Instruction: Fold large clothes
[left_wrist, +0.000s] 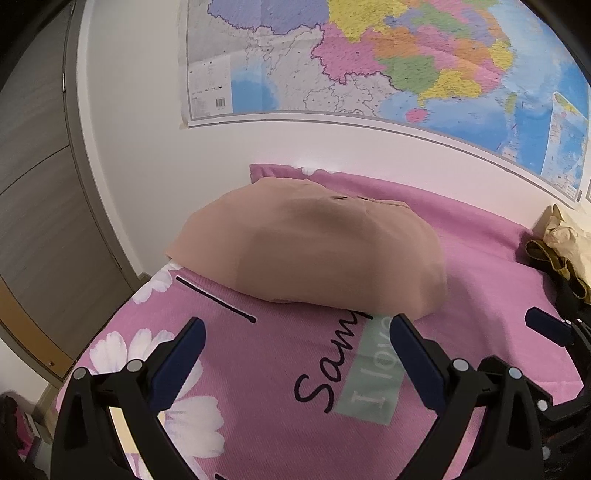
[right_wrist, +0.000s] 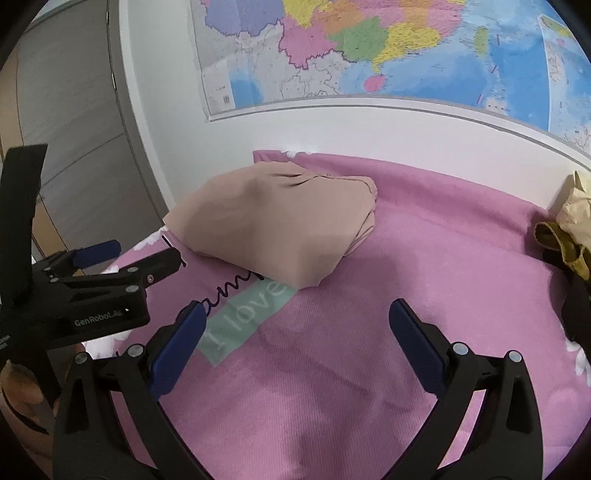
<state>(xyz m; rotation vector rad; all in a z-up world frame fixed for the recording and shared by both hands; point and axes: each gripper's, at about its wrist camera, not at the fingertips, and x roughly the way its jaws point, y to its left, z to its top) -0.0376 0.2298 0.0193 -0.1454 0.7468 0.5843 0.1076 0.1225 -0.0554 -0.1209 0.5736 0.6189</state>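
A beige garment (left_wrist: 306, 240) lies folded into a thick, compact bundle on the pink bedsheet (left_wrist: 461, 258), near the wall. My left gripper (left_wrist: 295, 326) hovers open just in front of it with nothing between its blue pads. In the right wrist view the same bundle (right_wrist: 273, 221) lies ahead and to the left, and my right gripper (right_wrist: 295, 308) stands open and empty over bare sheet (right_wrist: 406, 240). The left gripper (right_wrist: 140, 254) shows at the left edge, its jaws apart. At the right edge of the left wrist view one blue pad (left_wrist: 546, 326) of the right gripper shows.
A heap of cream and mustard clothes (left_wrist: 561, 247) (right_wrist: 569, 225) lies at the bed's right side against the wall. A large map (left_wrist: 369, 55) hangs above the bed. A grey door (left_wrist: 37, 184) stands left of the bed's edge.
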